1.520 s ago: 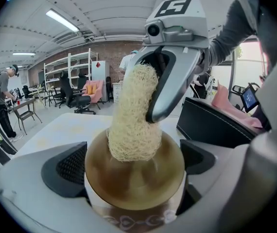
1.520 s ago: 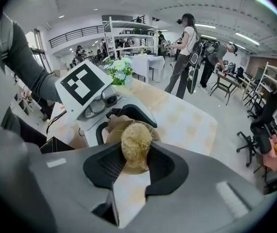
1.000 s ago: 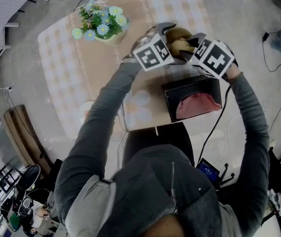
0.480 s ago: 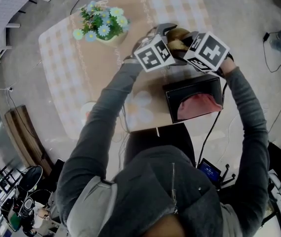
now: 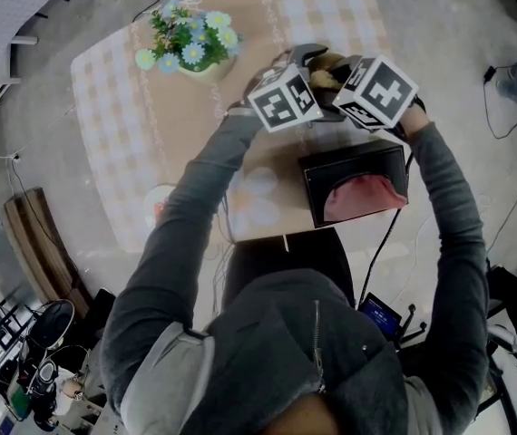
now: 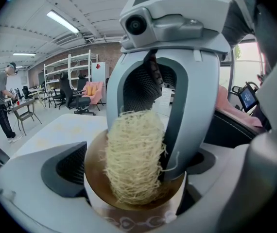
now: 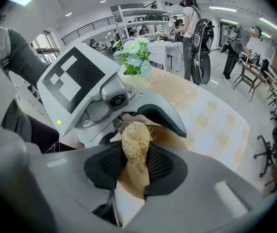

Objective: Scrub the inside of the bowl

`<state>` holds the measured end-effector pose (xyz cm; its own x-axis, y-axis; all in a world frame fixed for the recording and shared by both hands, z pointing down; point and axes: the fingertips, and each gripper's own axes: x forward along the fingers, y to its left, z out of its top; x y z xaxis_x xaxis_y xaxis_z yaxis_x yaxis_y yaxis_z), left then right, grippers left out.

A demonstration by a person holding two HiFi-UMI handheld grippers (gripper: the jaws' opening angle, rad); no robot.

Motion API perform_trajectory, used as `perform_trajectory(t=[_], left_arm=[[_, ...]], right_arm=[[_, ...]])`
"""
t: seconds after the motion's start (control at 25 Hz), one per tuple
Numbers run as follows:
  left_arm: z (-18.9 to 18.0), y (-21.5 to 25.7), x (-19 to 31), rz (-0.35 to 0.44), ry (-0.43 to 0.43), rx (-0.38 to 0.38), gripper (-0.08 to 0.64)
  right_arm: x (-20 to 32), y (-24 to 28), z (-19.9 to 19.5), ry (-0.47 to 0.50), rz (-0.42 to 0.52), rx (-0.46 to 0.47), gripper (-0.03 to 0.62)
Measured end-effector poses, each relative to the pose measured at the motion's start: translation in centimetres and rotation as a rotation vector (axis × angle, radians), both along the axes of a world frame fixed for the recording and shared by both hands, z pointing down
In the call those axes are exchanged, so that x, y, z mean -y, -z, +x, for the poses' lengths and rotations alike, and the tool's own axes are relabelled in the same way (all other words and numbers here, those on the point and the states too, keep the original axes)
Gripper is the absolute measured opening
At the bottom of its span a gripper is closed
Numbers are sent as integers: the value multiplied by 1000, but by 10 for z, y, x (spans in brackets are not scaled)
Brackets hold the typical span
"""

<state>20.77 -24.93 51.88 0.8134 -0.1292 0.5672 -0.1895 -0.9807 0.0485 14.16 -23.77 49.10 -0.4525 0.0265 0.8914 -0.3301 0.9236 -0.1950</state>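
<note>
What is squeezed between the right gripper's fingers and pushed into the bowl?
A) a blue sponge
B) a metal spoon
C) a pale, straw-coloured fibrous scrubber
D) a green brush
C: the right gripper is shut on a pale, straw-coloured fibrous scrubber that sits inside the brown-lined bowl held by the left gripper.

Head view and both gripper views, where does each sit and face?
Head view: on the head, facing down at the table; both arms show.
Left gripper view: on the left tool, facing its bowl; the right tool reaches in.
Right gripper view: on the right tool, facing its scrubber; left tool beyond.
Shared: scrubber inside bowl.
</note>
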Motion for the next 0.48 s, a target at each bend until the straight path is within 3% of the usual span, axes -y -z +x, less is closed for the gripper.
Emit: perform_trajectory(t=[0.48], left_arm=[[1,1,0,3,2,2,598]], right_arm=[[21,0,-4,-86,8,21,107]])
